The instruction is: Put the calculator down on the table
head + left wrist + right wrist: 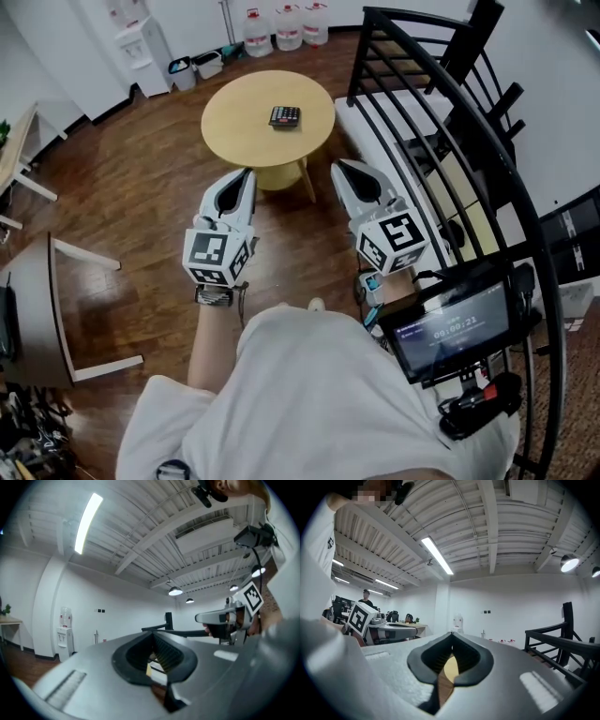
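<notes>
left gripper [247,174] jaws closed together, empty, we hold it level just off the round table [234,127]'s near edge | right gripper [338,169] likewise closed, empty, off the table's near-right edge | calculator [285,116] lies flat on the table, right of centre, apart from both grippers

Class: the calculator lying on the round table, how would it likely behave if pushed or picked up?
The calculator lies flat, so a push would probably slide it across the round table rather than roll or tip it. Its small slab shape suggests it is stiff and light.
</notes>
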`<action>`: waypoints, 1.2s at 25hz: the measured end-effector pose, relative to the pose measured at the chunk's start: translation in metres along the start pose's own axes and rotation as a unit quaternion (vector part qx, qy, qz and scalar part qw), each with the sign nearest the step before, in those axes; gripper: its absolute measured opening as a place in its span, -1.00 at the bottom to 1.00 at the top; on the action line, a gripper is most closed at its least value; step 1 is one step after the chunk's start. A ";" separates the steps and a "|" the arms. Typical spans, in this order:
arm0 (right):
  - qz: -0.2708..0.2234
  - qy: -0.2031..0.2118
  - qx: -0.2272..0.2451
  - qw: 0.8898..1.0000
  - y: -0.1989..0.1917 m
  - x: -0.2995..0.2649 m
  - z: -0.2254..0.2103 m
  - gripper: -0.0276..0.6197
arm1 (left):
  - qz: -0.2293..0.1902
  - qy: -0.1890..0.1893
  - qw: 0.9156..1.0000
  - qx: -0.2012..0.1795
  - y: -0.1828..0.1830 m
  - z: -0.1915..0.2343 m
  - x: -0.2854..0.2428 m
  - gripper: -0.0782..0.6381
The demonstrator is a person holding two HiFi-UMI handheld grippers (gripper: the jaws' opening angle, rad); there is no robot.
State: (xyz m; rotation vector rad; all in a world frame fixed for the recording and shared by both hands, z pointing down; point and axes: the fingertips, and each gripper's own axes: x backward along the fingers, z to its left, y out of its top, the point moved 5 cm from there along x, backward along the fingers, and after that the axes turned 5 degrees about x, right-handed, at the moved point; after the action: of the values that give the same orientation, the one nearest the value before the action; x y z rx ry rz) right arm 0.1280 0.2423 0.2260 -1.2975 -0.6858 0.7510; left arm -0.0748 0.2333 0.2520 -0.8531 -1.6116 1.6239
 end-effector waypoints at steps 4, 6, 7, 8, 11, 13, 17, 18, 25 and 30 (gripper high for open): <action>-0.009 -0.002 0.000 1.000 0.002 -0.016 0.007 -0.91 | 0.002 -0.009 1.000 -0.008 0.000 0.007 -0.002 -0.76; -0.008 0.002 -0.001 1.000 0.001 -0.021 0.009 -0.91 | 0.006 -0.011 1.000 -0.008 -0.003 0.009 -0.003 -0.76; -0.007 0.003 -0.003 1.000 0.000 -0.023 0.009 -0.91 | 0.006 -0.011 1.000 -0.008 -0.003 0.010 -0.005 -0.76; -0.006 0.003 -0.006 1.000 -0.001 -0.025 0.007 -0.91 | 0.007 -0.011 1.000 -0.008 -0.003 0.010 -0.006 -0.76; -0.005 -0.004 -0.011 1.000 0.000 -0.029 0.003 -0.91 | 0.006 -0.011 1.000 -0.010 0.000 0.014 -0.008 -0.76; -0.001 -0.021 0.003 1.000 0.001 -0.031 0.002 -0.91 | 0.005 -0.013 1.000 -0.012 0.000 0.017 -0.010 -0.76; 0.010 -0.040 0.032 0.999 0.003 -0.037 0.001 -0.91 | 0.001 -0.017 1.000 -0.016 0.002 0.019 -0.016 -0.76; 0.008 -0.037 0.028 0.999 0.004 -0.039 0.000 -0.91 | 0.001 -0.017 1.000 -0.016 0.004 0.019 -0.018 -0.77; -0.007 -0.026 0.020 0.999 0.008 -0.041 0.001 -0.91 | 0.001 -0.019 1.000 -0.010 0.004 0.022 -0.021 -0.77; -0.002 -0.025 0.023 0.999 0.009 -0.044 -0.001 -0.91 | 0.002 -0.019 1.000 -0.007 0.003 0.022 -0.025 -0.77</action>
State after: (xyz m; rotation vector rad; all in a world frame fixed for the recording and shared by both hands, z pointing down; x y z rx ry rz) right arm 0.1019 0.2072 0.2160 -1.2391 -0.7078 0.7926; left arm -0.0793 0.2004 0.2492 -0.8388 -1.6505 1.6429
